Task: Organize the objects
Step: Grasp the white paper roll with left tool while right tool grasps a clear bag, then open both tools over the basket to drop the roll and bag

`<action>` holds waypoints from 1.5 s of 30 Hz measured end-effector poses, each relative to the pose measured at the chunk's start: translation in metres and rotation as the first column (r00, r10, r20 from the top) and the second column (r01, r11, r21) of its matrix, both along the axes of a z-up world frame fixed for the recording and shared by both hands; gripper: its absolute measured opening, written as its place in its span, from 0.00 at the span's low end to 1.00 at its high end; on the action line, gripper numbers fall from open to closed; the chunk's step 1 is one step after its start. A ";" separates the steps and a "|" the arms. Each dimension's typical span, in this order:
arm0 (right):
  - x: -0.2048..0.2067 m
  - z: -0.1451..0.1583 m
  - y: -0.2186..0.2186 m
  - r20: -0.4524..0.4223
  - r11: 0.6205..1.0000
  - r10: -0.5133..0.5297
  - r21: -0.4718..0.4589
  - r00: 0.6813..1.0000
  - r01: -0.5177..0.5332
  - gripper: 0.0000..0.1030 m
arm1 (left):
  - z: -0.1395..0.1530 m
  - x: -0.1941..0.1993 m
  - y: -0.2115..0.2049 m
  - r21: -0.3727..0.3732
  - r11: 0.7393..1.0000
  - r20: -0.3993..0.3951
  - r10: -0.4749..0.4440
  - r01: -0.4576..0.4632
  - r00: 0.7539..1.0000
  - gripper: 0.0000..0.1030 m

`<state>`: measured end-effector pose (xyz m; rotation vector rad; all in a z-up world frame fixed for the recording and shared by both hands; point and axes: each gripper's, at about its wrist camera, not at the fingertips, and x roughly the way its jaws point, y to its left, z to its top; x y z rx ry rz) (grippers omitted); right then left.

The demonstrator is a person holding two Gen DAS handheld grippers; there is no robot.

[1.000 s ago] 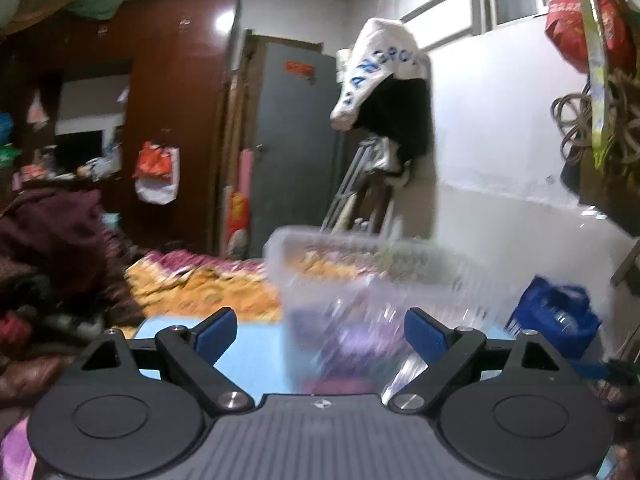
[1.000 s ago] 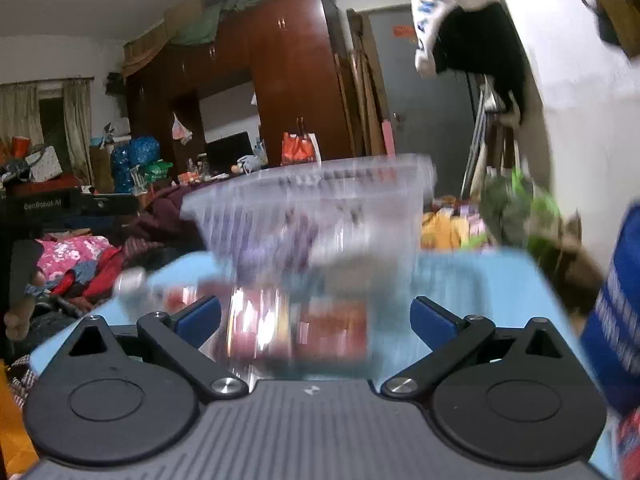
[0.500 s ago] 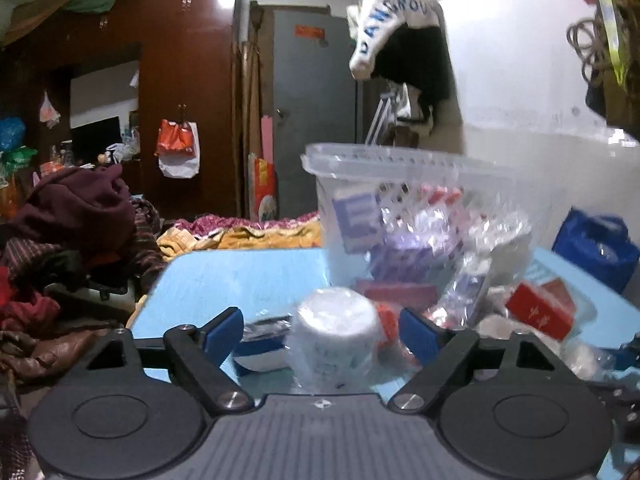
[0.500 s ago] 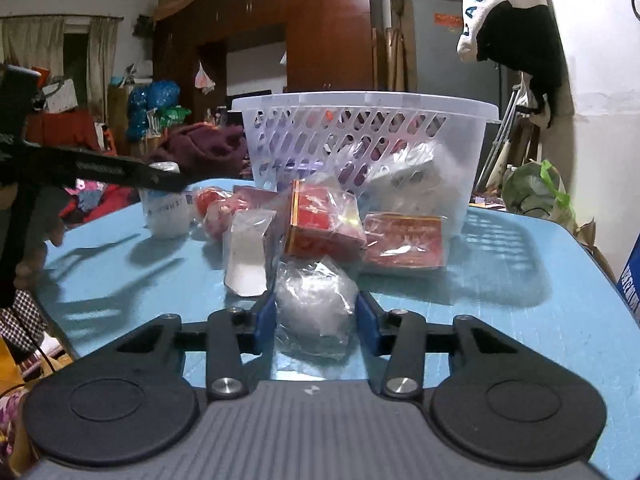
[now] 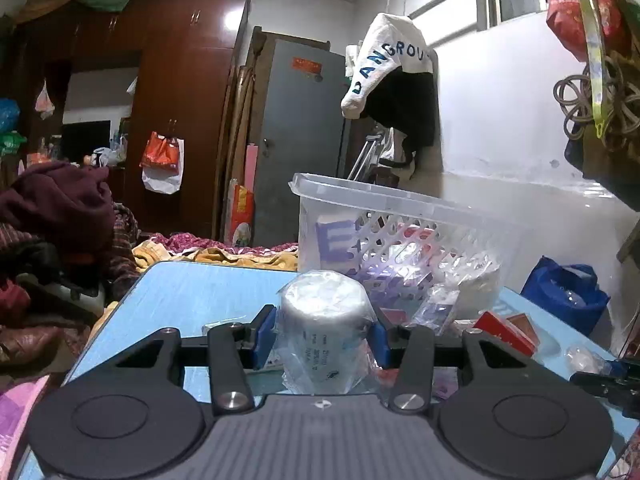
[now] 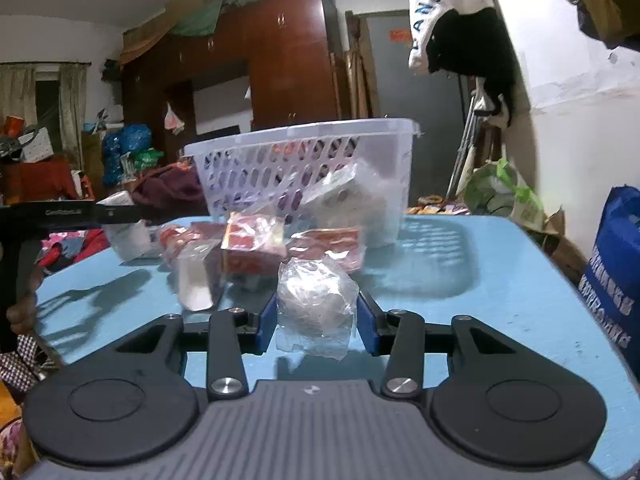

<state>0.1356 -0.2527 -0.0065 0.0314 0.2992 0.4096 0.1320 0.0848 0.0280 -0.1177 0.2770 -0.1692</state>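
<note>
A second ago both views were smeared and the basket filled the centre, with both tools spread wide. Now I see both views steady and low over the desk (image 5: 192,280). My left tool (image 5: 322,338) has just been closing, and its blue pads now press the sides of a white roll (image 5: 324,320) wrapped in clear film, standing upright at lower centre of the left view. Half a second ago that roll stood loose between the spread pads. My right tool (image 6: 316,326) had already closed on a crinkled clear bag (image 6: 316,300) half a second ago and is clenched on it the same way now, at lower centre of the right view.

The basket (image 6: 304,168) stands on the desk behind both items, at centre of each view, with red packets (image 6: 256,248) and other wrapped goods piled against its near wall.

Writing: a white cloth (image 5: 390,60) hanging at upper right of centre reads "DANGROU" in blue in the left view, the last letters cut off by a fold. Small black print runs down the roll's wrapper, too fine to read. A large purple "E" (image 5: 334,240) shows through the basket wall. The blue bag (image 6: 612,272) at the right edge carries white characters I cannot make out.
</note>
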 end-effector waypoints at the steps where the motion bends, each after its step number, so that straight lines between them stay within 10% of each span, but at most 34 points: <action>1: -0.001 0.000 0.000 0.007 1.000 -0.006 -0.001 1.000 0.006 0.44 | 0.000 -0.002 -0.001 0.008 1.000 0.010 -0.012 0.012 1.000 0.50; 24: -0.005 0.021 -0.025 0.137 0.996 -0.006 0.094 0.991 -0.007 0.45 | 0.003 -0.024 0.000 -0.062 0.998 0.196 0.030 -0.018 0.980 0.50; 32: 0.065 0.120 0.019 0.249 0.996 0.080 0.010 0.965 -0.085 0.44 | 0.099 0.049 -0.045 -0.105 0.986 0.201 -0.108 0.132 0.973 0.50; 37: 0.146 0.137 0.052 0.076 0.995 0.072 -0.074 0.995 -0.066 0.45 | 0.108 0.121 -0.068 -0.116 0.986 0.050 -0.118 0.123 0.992 0.51; 42: 0.159 0.128 0.062 0.098 0.995 0.000 -0.104 0.995 0.011 1.00 | 0.100 0.137 -0.075 -0.063 0.996 0.009 -0.060 0.060 0.998 0.88; 45: 0.126 0.127 0.038 0.140 0.999 0.043 0.016 0.989 -0.045 1.00 | 0.103 0.106 -0.063 -0.061 0.996 0.071 -0.065 0.070 0.995 0.88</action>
